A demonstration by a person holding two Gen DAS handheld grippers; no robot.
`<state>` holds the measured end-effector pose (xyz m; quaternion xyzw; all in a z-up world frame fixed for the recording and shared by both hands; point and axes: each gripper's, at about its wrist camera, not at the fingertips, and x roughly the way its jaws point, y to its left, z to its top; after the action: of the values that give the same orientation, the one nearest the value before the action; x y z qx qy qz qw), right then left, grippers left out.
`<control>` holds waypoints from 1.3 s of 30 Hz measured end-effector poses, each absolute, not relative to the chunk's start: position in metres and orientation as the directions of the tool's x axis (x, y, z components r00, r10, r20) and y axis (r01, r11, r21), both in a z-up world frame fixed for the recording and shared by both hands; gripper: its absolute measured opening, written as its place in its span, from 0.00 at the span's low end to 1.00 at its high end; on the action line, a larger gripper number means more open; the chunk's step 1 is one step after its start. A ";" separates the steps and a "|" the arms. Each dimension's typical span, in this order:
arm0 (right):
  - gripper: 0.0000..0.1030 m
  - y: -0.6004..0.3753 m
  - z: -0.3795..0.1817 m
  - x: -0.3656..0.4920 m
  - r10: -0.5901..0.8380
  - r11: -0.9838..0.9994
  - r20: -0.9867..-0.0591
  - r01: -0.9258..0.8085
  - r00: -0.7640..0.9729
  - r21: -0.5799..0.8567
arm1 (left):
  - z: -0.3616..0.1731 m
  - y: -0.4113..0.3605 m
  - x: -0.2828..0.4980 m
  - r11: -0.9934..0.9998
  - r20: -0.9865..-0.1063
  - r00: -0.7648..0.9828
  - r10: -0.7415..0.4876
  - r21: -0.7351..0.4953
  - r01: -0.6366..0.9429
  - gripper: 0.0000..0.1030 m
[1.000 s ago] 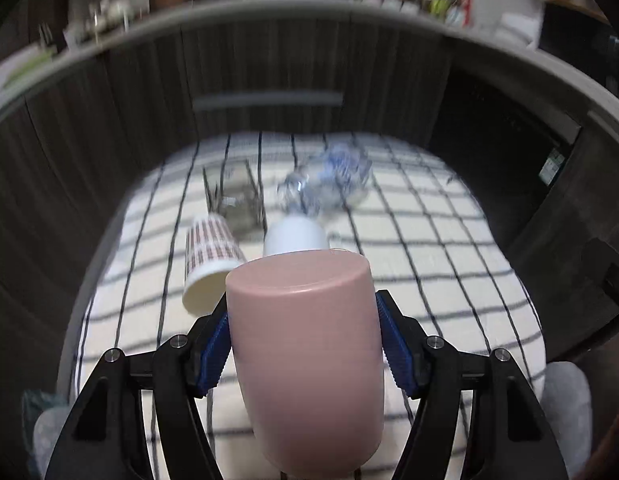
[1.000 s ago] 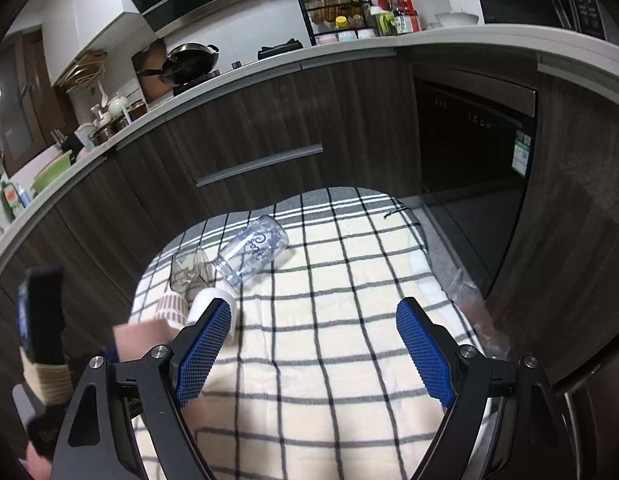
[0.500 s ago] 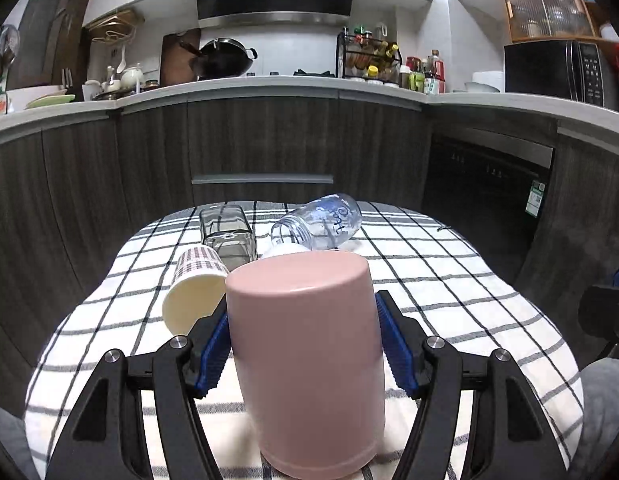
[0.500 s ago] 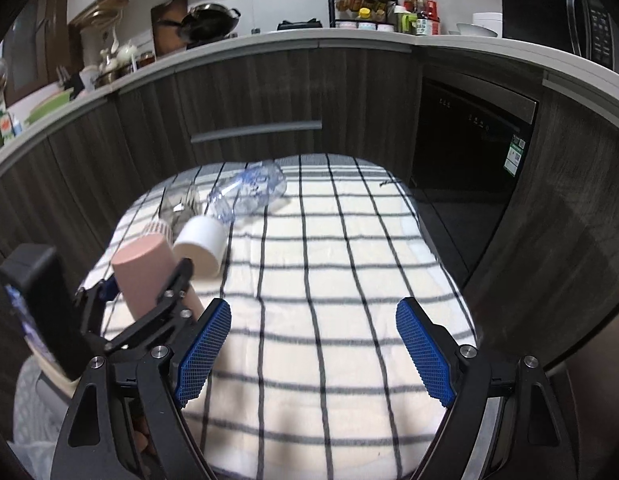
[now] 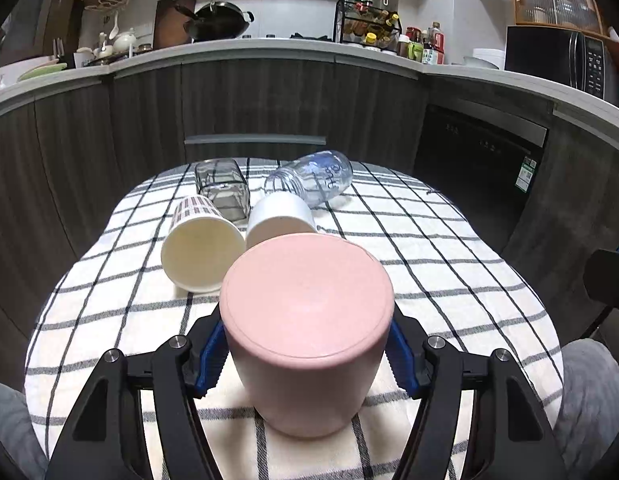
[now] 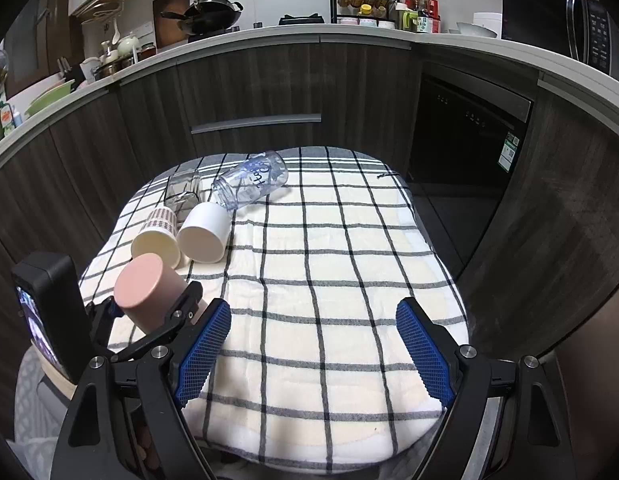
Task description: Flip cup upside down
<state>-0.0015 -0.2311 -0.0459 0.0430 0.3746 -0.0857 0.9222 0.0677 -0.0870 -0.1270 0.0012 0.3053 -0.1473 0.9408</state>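
Seven items are showing on and over one table.

Table [image 6: 349, 288]: wearing a cream cloth with a dark grid, standing near dark kitchen cabinets.

Left gripper [image 5: 305, 350]: its blue pads [image 5: 208, 354] are pressing both sides of the pink cup, so the jaws are clamping it. In the right wrist view this gripper [image 6: 155, 312] is sitting at the near left corner of the table.

Right gripper [image 6: 311, 354]: hanging over the near edge of the cloth with jaws spread wide and nothing between the blue pads [image 6: 201, 354].

Pink cup [image 5: 305, 328]: sitting base-up between the left fingers, mouth facing down toward the cloth at the near left of the table, tilting toward the far side. Whether its rim is touching the cloth cannot be told. Seen also from the right wrist [image 6: 145, 290].

Clear bottle [image 5: 313, 178]: lying on its side at the far part of the table, blue lettering showing.

Paper cup [image 5: 199, 240]: lying on its side, patterned wall, mouth facing near, just beyond the pink cup.

White cup [image 5: 279, 216]: lying on its side, touching or just beside the paper cup's right.

Glass jar [image 5: 221, 184]: square and clear, sitting behind the paper cup, left of the bottle.
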 end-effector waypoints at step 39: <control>0.82 -0.208 0.005 -0.016 -0.052 0.988 -0.630 0.130 0.775 0.080 | -0.020 -0.023 0.011 0.991 -0.626 0.768 -0.133 -0.060 0.123 0.83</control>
<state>-0.0165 -0.2076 0.0046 0.0595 0.3317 -0.0484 0.9402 0.0113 -0.0233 -0.0202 -0.0078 0.3336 -0.0682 0.9402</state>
